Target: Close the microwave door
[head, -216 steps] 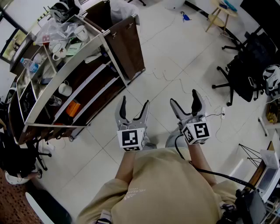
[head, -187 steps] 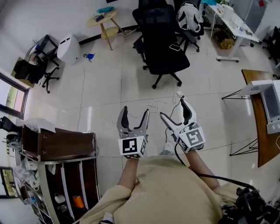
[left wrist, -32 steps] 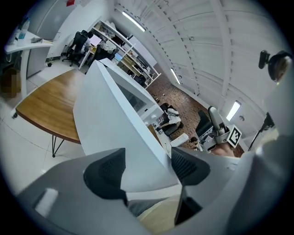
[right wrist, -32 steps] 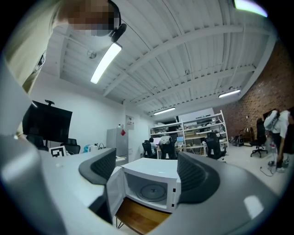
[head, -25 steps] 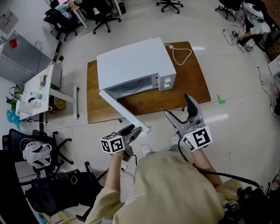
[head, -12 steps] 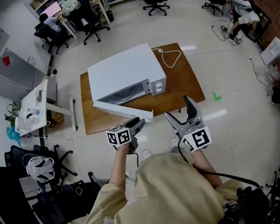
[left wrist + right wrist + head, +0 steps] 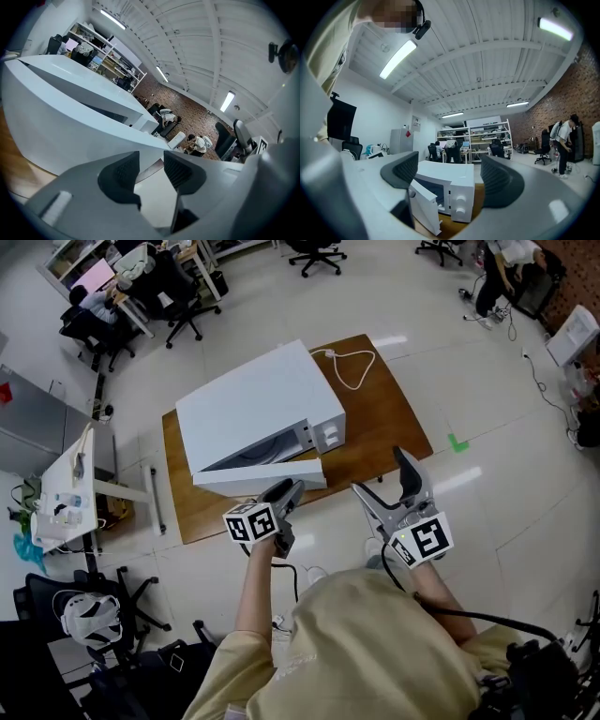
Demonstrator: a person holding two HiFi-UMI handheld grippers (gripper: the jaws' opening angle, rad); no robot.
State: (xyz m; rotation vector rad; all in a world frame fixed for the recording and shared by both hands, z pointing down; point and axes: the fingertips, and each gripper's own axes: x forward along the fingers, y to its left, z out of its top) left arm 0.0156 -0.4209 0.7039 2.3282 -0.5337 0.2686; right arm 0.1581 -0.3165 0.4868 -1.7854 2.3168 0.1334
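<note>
the white microwave [image 7: 253,409] is sitting on a brown wooden desk [image 7: 398,432], taking up the left and middle of the top, with its front facing the desk's near edge. it's looking like a plain boxy unit with a control panel [image 7: 328,435] at the right end of the front, and the right gripper view is showing two round knobs on it. the door [image 7: 267,479] is hanging just a bit ajar, hinged on the left, with its free end sitting just short of the panel and a thin dark wedge of the inside showing behind it. a white power cord [image 7: 352,367] is lying in a loop toward the desk's far right corner. the left gripper [image 7: 289,489] is sitting right up against the outside of the door near its free end, over the desk's near edge. its jaws are showing only a narrow gap and aren't clamping anything, with just the door's white face filling the view past them. the right gripper [image 7: 382,474] is hovering off the desk's near edge to the right, jaws spread wide and holding nothing.
</note>
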